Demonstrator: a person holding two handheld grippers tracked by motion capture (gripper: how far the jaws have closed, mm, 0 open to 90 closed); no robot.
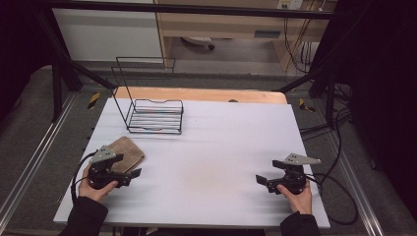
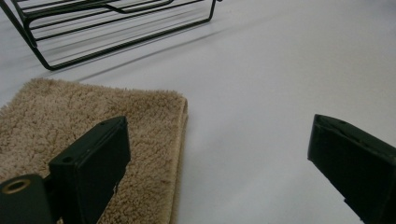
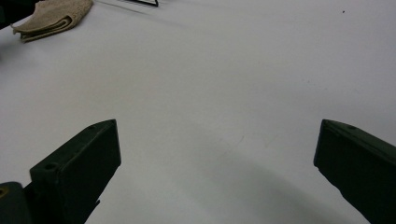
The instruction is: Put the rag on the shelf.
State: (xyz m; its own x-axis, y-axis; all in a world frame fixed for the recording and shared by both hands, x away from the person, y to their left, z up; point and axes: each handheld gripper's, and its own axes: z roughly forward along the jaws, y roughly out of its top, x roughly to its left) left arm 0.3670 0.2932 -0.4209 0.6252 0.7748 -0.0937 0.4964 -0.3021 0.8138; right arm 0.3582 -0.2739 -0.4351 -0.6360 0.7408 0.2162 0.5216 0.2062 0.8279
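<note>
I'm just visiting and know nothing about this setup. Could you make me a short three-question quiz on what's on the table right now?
1. True or false: the left gripper is clamped on the folded tan towel.
2. Which is nearest the towel? A) the black wire rack B) the left gripper C) the right gripper
3. In a few words: how do the right gripper's jaws stand, and what lies between them?

Key
1. False. Its jaws are wide open; in the left gripper view one jaw hovers over the towel's edge without pinching it.
2. B.
3. Wide open, with bare white table between them.
</note>
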